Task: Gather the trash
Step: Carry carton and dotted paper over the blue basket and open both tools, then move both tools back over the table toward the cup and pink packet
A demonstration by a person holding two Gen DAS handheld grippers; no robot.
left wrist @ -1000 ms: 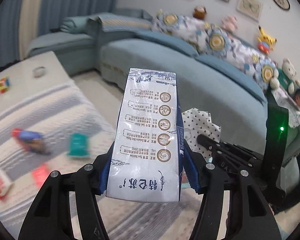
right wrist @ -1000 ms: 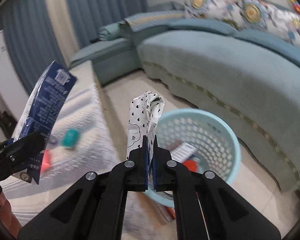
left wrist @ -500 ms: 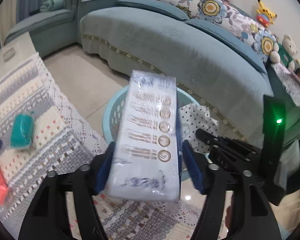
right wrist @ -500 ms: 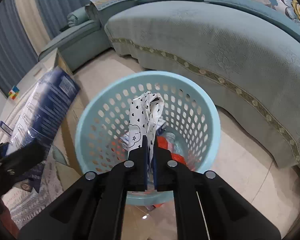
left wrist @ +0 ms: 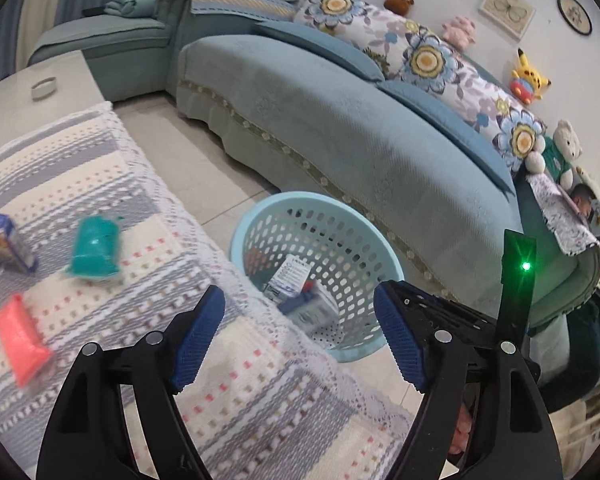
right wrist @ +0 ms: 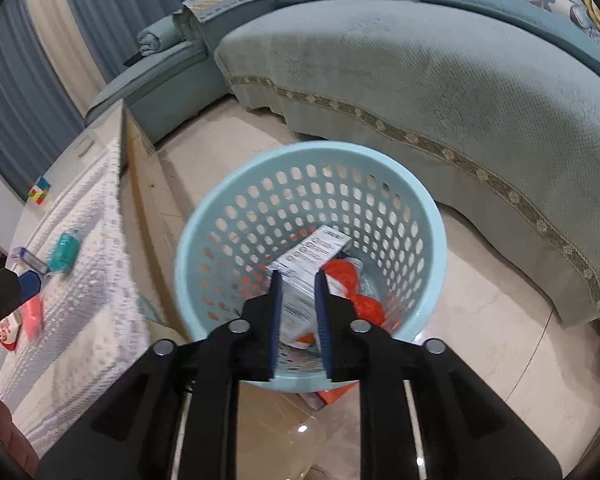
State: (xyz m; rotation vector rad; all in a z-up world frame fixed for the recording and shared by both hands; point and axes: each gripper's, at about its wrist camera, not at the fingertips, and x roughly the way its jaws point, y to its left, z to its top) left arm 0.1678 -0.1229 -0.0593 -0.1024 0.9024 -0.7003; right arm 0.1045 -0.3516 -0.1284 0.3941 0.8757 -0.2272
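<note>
A light blue perforated basket (left wrist: pixel 352 220) (right wrist: pixel 260 184) stands on the floor between the table and the sofa. A white and blue milk carton (right wrist: pixel 308 256) (left wrist: pixel 290 276) lies inside it on red and orange wrappers (right wrist: pixel 352 284). My left gripper (left wrist: pixel 300 340) is open and empty above the table's edge, beside the basket. My right gripper (right wrist: pixel 298 300) is open and empty right above the basket. On the table lie a teal packet (left wrist: pixel 94 250) (right wrist: pixel 64 254), a red packet (left wrist: pixel 20 336) (right wrist: pixel 32 316) and a blue carton (left wrist: pixel 6 246).
The table carries a striped cloth (left wrist: pixel 100 184) with a lace edge. A long teal sofa (left wrist: pixel 340 120) with floral cushions and plush toys runs behind the basket. A colour cube (right wrist: pixel 40 194) sits at the table's far end. Tiled floor (right wrist: pixel 480 320) surrounds the basket.
My left gripper opened and the milk carton dropped into the basket. My right gripper opened and the heart-patterned wrapper is gone from it. Both views shifted slightly.
</note>
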